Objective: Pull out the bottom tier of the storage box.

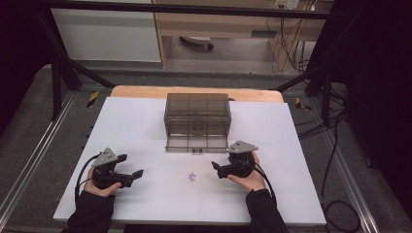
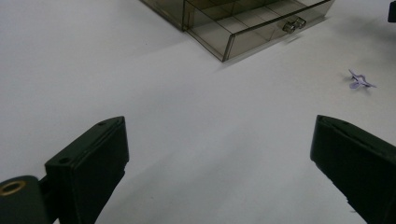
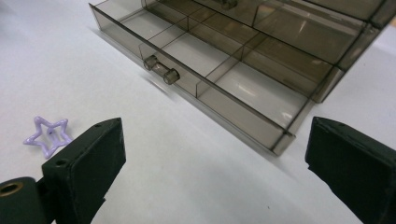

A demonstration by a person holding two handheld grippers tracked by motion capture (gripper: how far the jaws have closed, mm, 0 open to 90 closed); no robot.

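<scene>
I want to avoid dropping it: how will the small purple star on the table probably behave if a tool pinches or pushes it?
The purple star lies flat on the white table, so it probably slides when pushed and will not roll. It is a thin open outline, so likely very light. Its glossy surface and low profile may make it slip from the pads; a grip across two points seems safer.

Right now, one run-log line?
left gripper: open, empty | right gripper: open, empty | small purple star clip: on table | smoky clear plastic drawer box: bottom drawer open
</scene>
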